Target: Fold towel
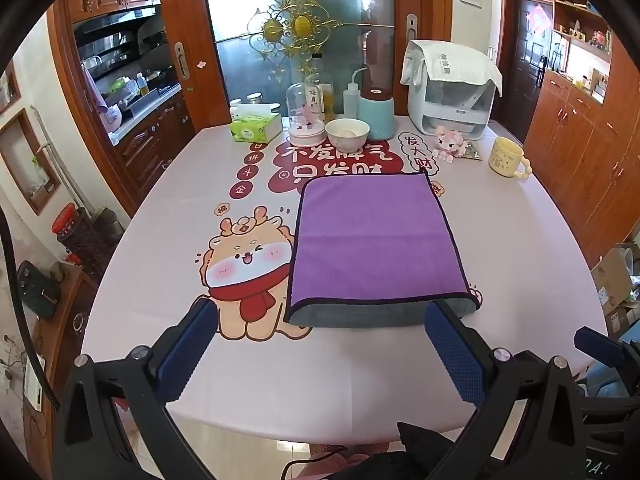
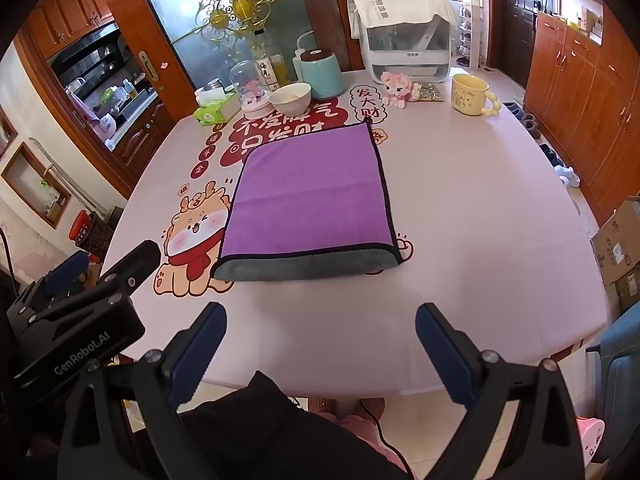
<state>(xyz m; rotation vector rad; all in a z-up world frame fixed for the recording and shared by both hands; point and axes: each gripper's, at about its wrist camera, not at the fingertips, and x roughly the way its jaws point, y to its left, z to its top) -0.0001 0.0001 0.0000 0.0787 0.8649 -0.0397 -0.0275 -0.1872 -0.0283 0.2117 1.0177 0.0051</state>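
A purple towel [image 1: 372, 240] with a grey underside and black hem lies folded over on the pink tablecloth [image 1: 160, 264], its grey fold edge towards me. It also shows in the right wrist view [image 2: 312, 196]. My left gripper [image 1: 320, 320] is open and empty, just short of the towel's near edge, with its right finger [image 1: 452, 348] by the near right corner. My right gripper [image 2: 320, 320] is open and empty, held back over the table's near edge. The left gripper's body [image 2: 80, 320] shows at the left of the right wrist view.
At the table's far side stand a tissue box [image 1: 256, 128], a glass dome [image 1: 306, 114], a white bowl [image 1: 347, 134], a teal jar [image 1: 376, 114], a white appliance [image 1: 454, 88], a pink toy [image 1: 450, 144] and a yellow mug [image 1: 507, 158]. Wooden cabinets stand right.
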